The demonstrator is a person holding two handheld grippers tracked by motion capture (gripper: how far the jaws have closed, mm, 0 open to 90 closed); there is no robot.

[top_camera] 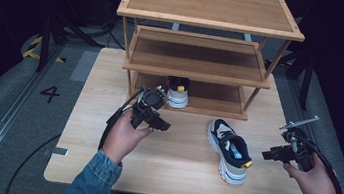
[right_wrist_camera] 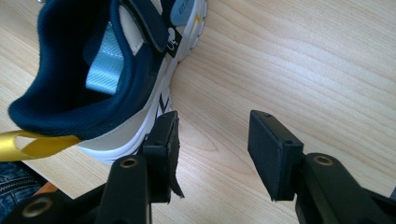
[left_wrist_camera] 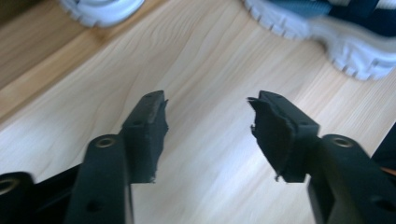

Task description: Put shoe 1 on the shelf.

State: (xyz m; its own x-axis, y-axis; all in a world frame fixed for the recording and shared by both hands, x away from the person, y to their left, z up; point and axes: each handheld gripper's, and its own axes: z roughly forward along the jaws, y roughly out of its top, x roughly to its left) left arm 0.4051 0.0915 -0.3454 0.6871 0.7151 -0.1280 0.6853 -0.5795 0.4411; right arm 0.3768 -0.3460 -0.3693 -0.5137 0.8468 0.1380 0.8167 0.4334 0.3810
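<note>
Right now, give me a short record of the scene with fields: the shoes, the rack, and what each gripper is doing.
surface: wooden table
rack: three-tier wooden rack at the far side of the table
shoe 1: sneaker on the rack's bottom shelf, heel toward the person
shoe 2: navy and cream sneaker on the table before the rack, yellow heel loop toward the person
left gripper: open, holds nothing, over bare table left of shoe 2
right gripper: open, holds nothing, fingers beside shoe 2's heel
</note>
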